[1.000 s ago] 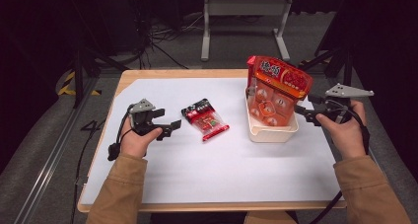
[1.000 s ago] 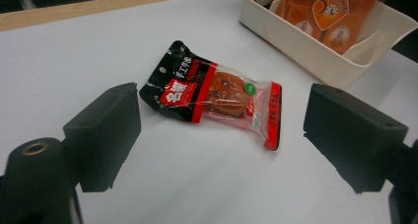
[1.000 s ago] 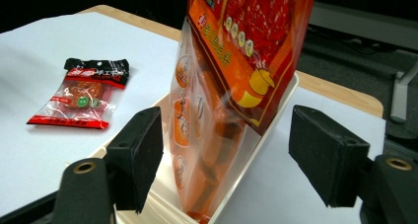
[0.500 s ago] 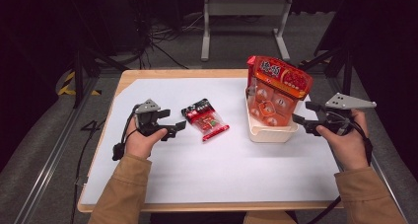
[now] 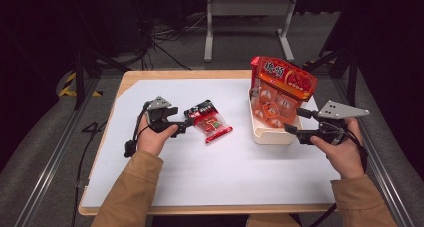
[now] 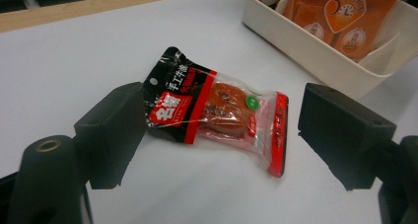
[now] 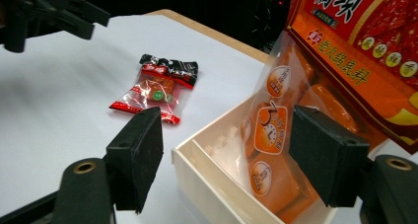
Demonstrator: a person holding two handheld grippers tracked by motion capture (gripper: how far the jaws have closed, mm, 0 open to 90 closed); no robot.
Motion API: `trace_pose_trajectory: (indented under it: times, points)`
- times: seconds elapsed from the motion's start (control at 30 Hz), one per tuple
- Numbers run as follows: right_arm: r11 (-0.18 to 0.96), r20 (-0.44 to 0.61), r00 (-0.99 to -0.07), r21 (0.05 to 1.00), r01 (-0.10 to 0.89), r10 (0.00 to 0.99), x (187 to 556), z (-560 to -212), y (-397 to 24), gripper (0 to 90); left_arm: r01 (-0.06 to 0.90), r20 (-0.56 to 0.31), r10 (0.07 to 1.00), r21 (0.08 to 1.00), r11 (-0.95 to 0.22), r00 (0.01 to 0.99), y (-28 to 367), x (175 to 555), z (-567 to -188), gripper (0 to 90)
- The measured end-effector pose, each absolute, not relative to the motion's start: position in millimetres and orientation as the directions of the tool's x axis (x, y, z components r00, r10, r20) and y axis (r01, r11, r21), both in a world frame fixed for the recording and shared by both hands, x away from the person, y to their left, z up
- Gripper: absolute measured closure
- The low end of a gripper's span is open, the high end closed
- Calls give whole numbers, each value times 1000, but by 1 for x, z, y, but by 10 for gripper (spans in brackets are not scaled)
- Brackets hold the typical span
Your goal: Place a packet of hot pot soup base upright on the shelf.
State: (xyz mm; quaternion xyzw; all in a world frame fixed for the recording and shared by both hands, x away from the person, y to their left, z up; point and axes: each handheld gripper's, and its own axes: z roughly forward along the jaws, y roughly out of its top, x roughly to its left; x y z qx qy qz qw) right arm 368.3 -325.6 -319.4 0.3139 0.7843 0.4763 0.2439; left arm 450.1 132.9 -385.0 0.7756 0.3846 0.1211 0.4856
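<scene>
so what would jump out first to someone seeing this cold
The tall orange snack bag standing in the cream tray at the table's right, with the right gripper open beside it. Next, the small red-and-black packet lying flat on the white sheet, just ahead of the open left gripper.

Tall orange-red printed snack bag (image 7: 374, 41) is cut off by the right gripper view's top and right edges, its lower part hidden inside the cream plastic bin (image 7: 207, 184), whose base runs off the bottom edge.
</scene>
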Motion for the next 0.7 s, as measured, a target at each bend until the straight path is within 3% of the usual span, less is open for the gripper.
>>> trace_pose_trajectory:
  times: [0.27,0.7]
  points:
    - [357,-83,-696,898,258,713,369,-324,-323,300,509,-204,753,838,-196,626,127,477,-398,169]
    - [371,-91,-711,895,248,697,368,-325,-318,301,542,-219,778,822,-178,588,132,500,-421,362]
